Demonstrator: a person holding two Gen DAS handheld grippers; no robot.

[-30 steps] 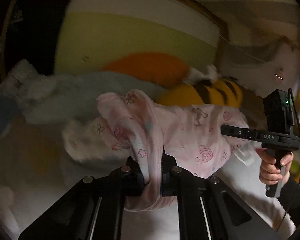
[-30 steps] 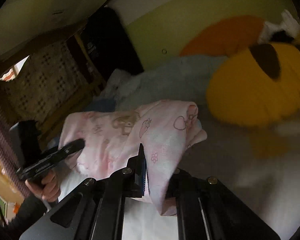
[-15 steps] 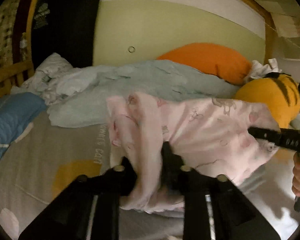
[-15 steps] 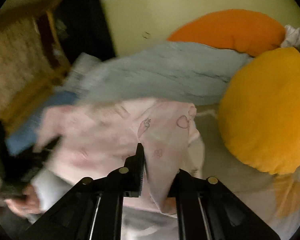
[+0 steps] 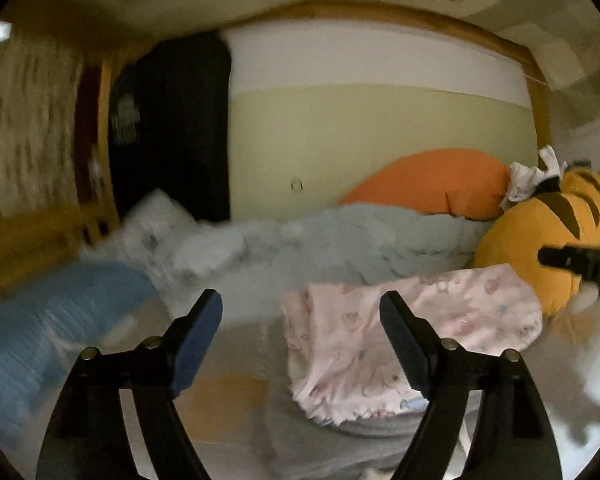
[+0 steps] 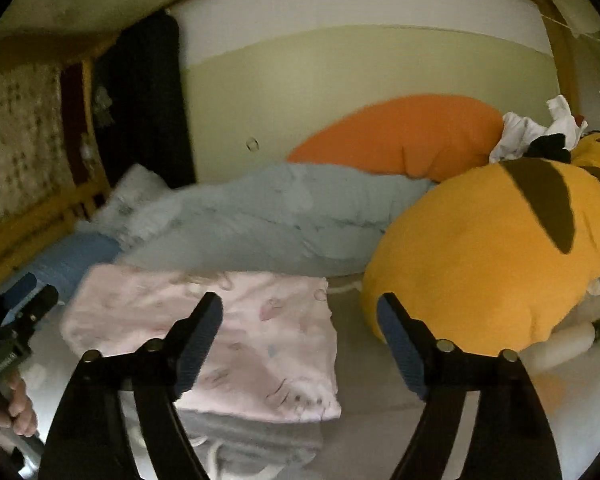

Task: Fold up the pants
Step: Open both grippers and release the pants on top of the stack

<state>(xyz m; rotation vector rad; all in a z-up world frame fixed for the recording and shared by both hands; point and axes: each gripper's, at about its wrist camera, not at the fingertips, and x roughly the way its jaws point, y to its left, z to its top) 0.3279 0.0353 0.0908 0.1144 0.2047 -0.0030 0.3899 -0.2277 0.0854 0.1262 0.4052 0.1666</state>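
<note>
Closest to both cameras, the left gripper [image 5: 300,320] and right gripper [image 6: 300,320] are standing wide apart, jaws having just been opening, nothing clamped between the pads. Pink pants [image 6: 236,340] are lying loose on the bed sheet [image 6: 380,380], folded over, sitting on top of a grey folded garment [image 6: 252,440] whose edge is showing underneath.

Left wrist view: pants [image 5: 400,340] are lying just beyond the right-hand finger [image 5: 404,344], which is covering part of them; the left-hand finger is sitting over bare sheet. Right gripper's tip [image 5: 580,262] is poking in from the right edge, above the pants' far corner.

Right wrist view: left-hand finger [image 6: 196,340] is overlapping the pants, the other is overlapping the striped yellow plush [image 6: 480,260]. Left gripper [image 6: 16,312] and the hand [image 6: 16,408] holding it are showing at the lower left, just beside the pants' edge.

Plush is crowding the pants' right side; can't tell whether they're touching. White tube-like object [image 6: 568,344] is lying by the plush, details blurred.

Further back, a rumpled pale-blue blanket [image 6: 260,220] is running across the bed, blue pillow [image 5: 40,328] at left. Behind that, an orange cushion [image 6: 400,136] is leaning on the wall.
</note>
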